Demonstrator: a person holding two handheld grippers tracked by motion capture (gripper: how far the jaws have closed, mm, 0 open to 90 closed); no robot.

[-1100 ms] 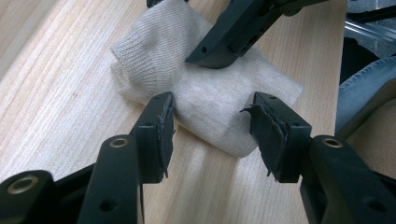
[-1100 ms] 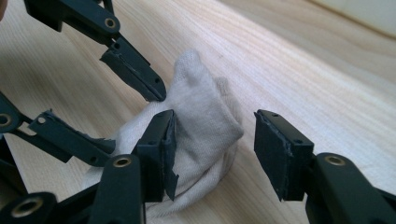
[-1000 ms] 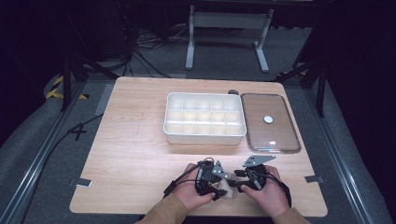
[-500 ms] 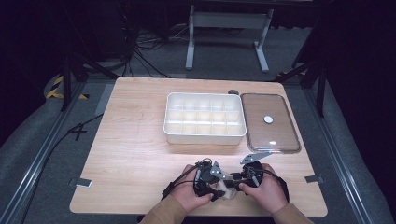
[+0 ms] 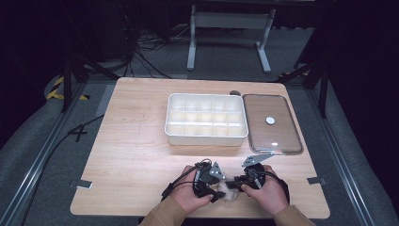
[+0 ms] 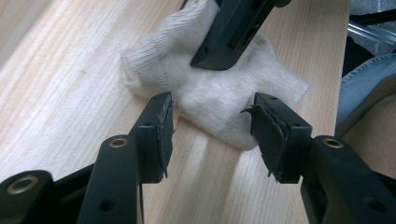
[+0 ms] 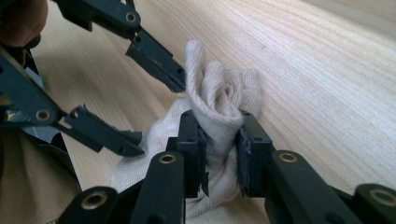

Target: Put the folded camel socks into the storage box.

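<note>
Cloth [image 7: 219, 121] low centre of the high view, now bunched and pinched between my right gripper [image 7: 219, 140] pads, which just closed; left gripper [image 6: 212, 133] gapes beside its near edge.

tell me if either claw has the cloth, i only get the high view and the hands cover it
Observer: The right claw is pinched on a bunched fold of the white cloth; its jaws have just been closing.
Operator: and the left one
Observer: The left claw is open, its jaws apart with the cloth's near edge between them, untouched.
Operator: is the cloth off the table
Observer: Mostly not; it lies on the wooden table, with only the pinched fold gathered up.
</note>
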